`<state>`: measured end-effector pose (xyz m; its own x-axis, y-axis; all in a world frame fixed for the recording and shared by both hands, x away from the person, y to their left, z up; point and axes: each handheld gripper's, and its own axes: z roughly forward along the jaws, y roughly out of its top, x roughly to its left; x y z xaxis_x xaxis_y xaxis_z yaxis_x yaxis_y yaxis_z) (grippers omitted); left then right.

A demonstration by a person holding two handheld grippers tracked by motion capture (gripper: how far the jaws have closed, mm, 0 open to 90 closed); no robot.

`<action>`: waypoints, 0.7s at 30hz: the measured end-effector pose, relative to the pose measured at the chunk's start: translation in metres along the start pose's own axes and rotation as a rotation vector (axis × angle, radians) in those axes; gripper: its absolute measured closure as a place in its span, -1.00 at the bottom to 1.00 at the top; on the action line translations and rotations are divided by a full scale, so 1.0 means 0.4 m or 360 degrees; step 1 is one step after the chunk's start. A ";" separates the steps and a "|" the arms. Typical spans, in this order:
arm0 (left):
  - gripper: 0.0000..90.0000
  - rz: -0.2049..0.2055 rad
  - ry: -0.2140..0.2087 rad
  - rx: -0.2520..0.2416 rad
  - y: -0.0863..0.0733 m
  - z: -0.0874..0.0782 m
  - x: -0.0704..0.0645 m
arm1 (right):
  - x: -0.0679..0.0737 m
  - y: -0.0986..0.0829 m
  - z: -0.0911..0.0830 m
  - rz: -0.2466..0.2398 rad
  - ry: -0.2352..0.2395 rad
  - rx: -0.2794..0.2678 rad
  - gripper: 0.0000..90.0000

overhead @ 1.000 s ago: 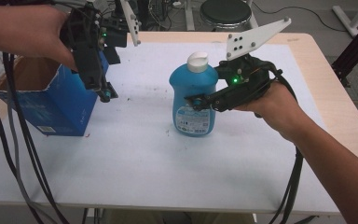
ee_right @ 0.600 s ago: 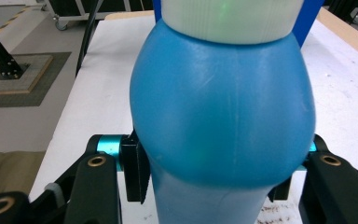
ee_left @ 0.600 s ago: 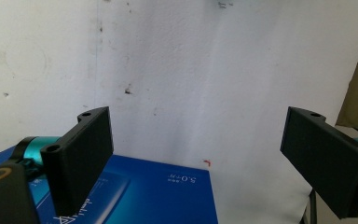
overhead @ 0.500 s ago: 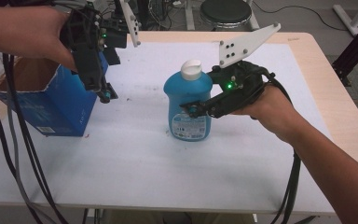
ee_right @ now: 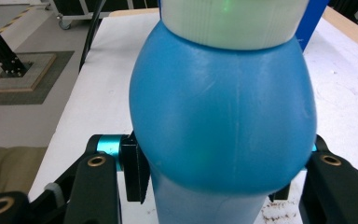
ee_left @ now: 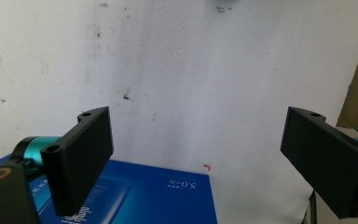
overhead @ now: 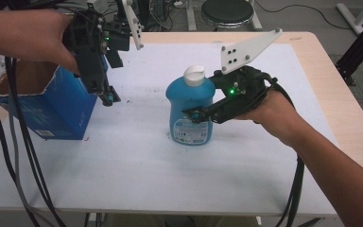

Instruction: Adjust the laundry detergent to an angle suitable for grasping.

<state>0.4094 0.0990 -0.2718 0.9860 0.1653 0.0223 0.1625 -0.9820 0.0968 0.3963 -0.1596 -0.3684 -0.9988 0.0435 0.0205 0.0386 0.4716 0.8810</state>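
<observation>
Even, diffuse light is falling from overhead, leaving the white worktop [overhead: 137,175] bright without blowing it out. Shadows are lying soft and short: a faint one is pooling at the foot of the blue bottle [overhead: 190,113] and another beside the blue box [overhead: 52,111]. In the high view everything is looking slightly soft and grainy. A green indicator light [overhead: 230,91] is glowing on the right claw [overhead: 196,115], and it is casting a dim green spot on the bottle's white cap [ee_right: 233,21]. In the right gripper view the bottle is sitting so close that it is reading slightly blurred. In the left gripper view the left claw [ee_left: 205,163] is staying dark and matte against a bright sheet.
</observation>
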 end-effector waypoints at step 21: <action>-0.79 -0.0002 0.0000 -0.0001 0.002 -0.001 -0.004 | 0.006 -0.003 -0.010 0.0030 0.0014 0.0042 -0.22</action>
<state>0.4080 0.0980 -0.2715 0.9857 0.1667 0.0224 0.1638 -0.9816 0.0976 0.3936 -0.1638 -0.3675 -0.9981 0.0451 0.0412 0.0581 0.4938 0.8676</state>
